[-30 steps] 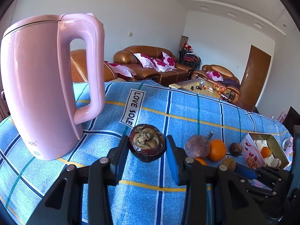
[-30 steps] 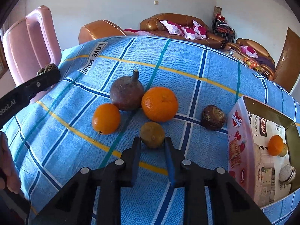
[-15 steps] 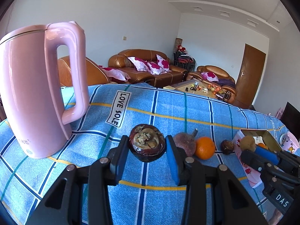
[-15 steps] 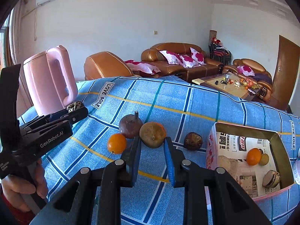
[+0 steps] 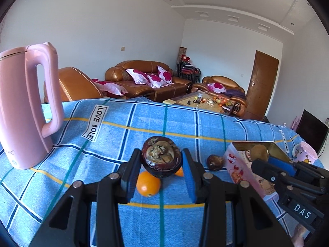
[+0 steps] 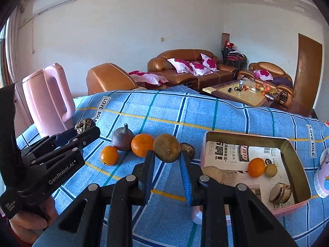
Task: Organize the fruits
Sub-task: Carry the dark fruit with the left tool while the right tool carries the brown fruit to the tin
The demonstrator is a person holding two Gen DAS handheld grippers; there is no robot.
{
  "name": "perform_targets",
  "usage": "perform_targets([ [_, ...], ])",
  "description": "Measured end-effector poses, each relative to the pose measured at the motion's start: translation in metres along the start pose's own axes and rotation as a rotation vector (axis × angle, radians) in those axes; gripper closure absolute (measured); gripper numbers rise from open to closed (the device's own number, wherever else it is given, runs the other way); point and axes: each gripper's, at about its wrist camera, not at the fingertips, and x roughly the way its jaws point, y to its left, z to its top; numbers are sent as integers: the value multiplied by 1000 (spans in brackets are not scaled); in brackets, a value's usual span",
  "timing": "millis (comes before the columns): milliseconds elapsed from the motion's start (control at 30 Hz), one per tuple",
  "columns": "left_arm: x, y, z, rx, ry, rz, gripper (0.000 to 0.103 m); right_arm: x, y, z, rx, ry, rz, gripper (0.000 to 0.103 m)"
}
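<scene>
Inside box (image 6: 296, 156): three fruits (image 6: 256, 167).

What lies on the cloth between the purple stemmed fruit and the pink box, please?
In the right wrist view, a large orange beside the purple stemmed fruit, then a dark brown fruit near the pink box.

Pink kettle (image 5: 24, 107) on blue checked cloth (image 5: 144, 123).
</scene>
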Motion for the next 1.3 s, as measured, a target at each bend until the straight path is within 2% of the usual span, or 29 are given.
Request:
perform_targets([
  [100, -3, -9, 1, -11, -15, -68, 62, -6, -13, -2, 7, -8, -18, 76],
  [200, -5, -20, 0, 4, -33, -93, 62, -9, -24, -3, 12, -13, -37, 76],
  [600, 7, -73, -6, 62, -10, -108, 62, -24, -65, 0, 53, -53, -69, 76],
  [933, 13, -125, -6, 116, -10, -159, 62, -32, -114, -2, 94, -62, -148, 76],
  [1300, 26, -168, -7, 163, 13, -169, 62, -36, -156, -6, 130, -59, -213, 76],
])
